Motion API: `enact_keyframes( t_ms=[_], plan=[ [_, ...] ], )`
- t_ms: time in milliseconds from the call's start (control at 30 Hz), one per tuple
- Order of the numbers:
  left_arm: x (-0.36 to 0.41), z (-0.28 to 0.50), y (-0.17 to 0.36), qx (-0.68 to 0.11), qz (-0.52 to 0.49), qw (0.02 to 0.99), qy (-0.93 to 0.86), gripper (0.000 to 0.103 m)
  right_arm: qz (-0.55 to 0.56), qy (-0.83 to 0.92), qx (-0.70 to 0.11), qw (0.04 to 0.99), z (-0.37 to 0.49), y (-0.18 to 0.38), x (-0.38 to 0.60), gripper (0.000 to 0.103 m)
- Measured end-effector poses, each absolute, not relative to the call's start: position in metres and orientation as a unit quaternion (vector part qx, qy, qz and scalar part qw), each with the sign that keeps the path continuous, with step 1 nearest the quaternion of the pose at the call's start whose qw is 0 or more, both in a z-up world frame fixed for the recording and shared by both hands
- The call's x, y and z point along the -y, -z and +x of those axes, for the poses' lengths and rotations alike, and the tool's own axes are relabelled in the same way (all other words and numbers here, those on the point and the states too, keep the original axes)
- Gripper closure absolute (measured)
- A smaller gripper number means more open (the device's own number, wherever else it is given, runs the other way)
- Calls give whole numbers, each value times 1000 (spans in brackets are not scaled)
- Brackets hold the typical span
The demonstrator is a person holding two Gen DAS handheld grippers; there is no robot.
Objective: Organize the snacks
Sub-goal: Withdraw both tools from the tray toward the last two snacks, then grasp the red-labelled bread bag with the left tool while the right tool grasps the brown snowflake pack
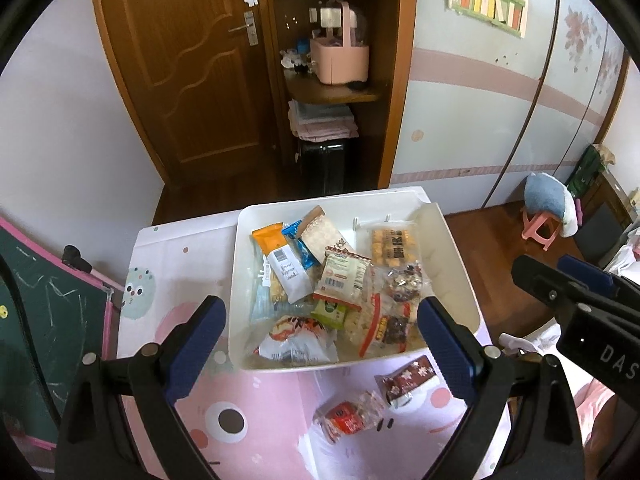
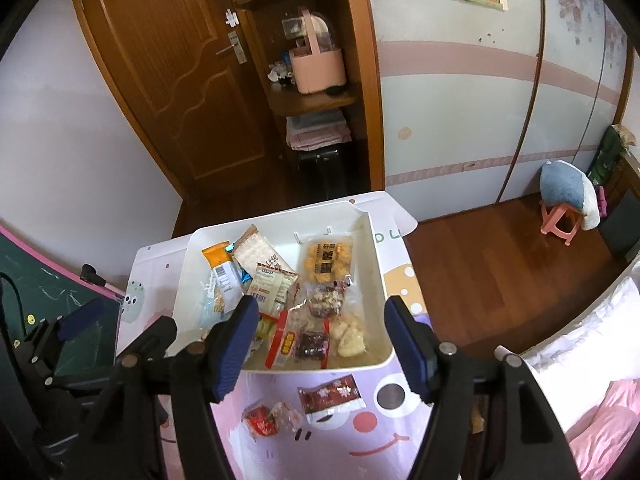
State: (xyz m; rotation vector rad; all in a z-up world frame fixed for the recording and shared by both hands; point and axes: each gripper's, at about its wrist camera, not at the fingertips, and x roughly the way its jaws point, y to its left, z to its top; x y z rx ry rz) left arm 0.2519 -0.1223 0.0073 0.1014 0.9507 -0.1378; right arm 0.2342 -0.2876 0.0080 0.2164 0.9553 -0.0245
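Note:
A white bin (image 1: 456, 276) (image 2: 378, 276) stands on a cartoon-print table and holds several snack packets. Two packets lie on the table in front of it: a dark red one (image 1: 408, 380) (image 2: 332, 396) and a clear one with a red-orange snack (image 1: 350, 420) (image 2: 270, 420). My left gripper (image 1: 320, 356) is open and empty, held above the bin's near edge. My right gripper (image 2: 320, 348) is open and empty, also above the near edge. The right gripper shows at the right of the left wrist view (image 1: 568, 292). The left gripper shows at the left of the right wrist view (image 2: 80, 332).
The table (image 1: 168, 264) (image 2: 404, 292) has its far edge just behind the bin. A green chalkboard (image 1: 44, 312) stands at the left. A wooden door and shelf with a pink basket (image 1: 340, 56) are behind. A pink stool (image 2: 560, 216) stands on the floor at the right.

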Motion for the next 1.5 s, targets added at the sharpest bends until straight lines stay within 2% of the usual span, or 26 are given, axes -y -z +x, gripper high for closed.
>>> enact_keyframes(
  t_ms=[333,633,833,1100,1300,1500],
  plan=[
    [129,197,-23,-437,57,895,64,7,78,9,-436,896,185,-23,289,36],
    [122,163,-9,-429,53,900,58,7,56,1,-439,897,150,-14,289,36],
    [115,153,26,-439,75,892,69,7,53,12,-466,883,141,17,294,36],
    [118,156,100,-483,124,860,108,7,102,14,-528,843,143,78,302,36],
    [125,170,153,-517,155,830,138,7,147,22,-568,810,150,126,302,36],
    [132,189,191,-549,177,800,166,12,223,33,-602,766,161,172,304,36]
  ],
)
